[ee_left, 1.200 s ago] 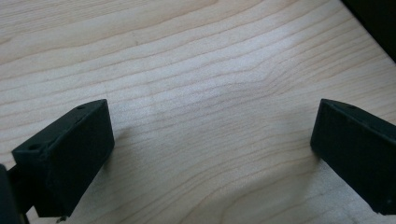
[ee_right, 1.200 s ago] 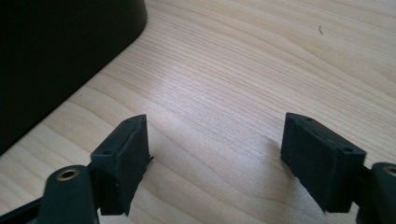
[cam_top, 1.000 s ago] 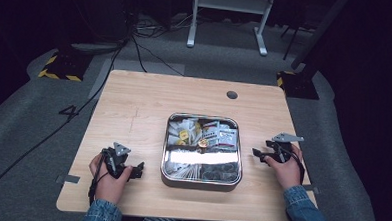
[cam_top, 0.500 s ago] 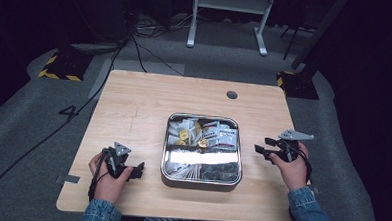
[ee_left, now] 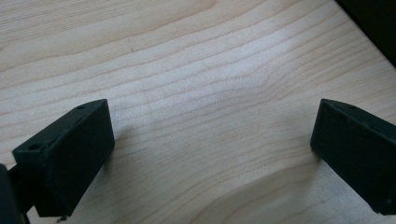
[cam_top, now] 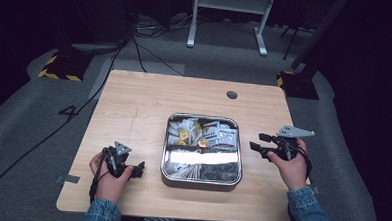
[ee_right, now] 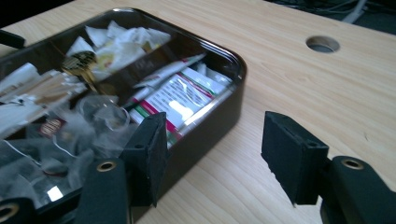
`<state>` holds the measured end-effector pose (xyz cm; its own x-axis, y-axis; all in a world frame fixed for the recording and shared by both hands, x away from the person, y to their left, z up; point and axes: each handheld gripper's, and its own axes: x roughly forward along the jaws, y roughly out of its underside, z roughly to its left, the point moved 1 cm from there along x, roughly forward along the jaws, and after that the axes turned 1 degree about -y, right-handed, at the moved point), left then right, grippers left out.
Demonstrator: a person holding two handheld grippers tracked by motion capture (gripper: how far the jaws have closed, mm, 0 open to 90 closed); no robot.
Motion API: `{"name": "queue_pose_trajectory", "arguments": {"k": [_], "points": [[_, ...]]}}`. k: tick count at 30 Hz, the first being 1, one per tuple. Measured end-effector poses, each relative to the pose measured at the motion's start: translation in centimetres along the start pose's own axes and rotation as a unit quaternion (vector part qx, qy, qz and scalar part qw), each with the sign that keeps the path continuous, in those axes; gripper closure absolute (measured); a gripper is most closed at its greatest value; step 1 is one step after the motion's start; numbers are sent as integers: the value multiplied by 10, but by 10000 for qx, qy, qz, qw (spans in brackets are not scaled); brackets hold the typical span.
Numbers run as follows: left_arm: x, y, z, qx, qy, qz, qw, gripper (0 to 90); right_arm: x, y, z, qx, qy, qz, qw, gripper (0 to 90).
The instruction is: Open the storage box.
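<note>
high view: above your side, looks fwd/down on whole table (cam_top: 134,103).
left gripper view: v. close on bare wood, near your table edge.
right gripper view: low, near right edge, faces tin (ee_right: 236,60); shares tin w/ high view.

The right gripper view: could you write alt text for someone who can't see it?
Two black jaws of the right gripper stand open close to the corner of a shallow dark tin on a pale wooden table. The tin holds paper sachets and tea bags under a glassy lid, and a round hole pierces the tabletop beyond.
</note>
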<state>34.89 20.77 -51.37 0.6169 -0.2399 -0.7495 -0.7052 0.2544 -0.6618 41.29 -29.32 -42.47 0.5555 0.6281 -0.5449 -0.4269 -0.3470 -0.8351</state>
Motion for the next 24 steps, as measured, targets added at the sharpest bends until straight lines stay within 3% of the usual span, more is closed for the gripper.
{"name": "queue_pose_trajectory", "arguments": {"k": [11, 24], "points": [[1, -1, 0, -7, 16, 2, 10000, 0, 18, -34, 21, -266, -446, -55, 9986, 409], [1, -1, 0, -4, 13, 4, 10000, 0, 44, -61, 50, -558, -773, -85, 9954, 396]]}}
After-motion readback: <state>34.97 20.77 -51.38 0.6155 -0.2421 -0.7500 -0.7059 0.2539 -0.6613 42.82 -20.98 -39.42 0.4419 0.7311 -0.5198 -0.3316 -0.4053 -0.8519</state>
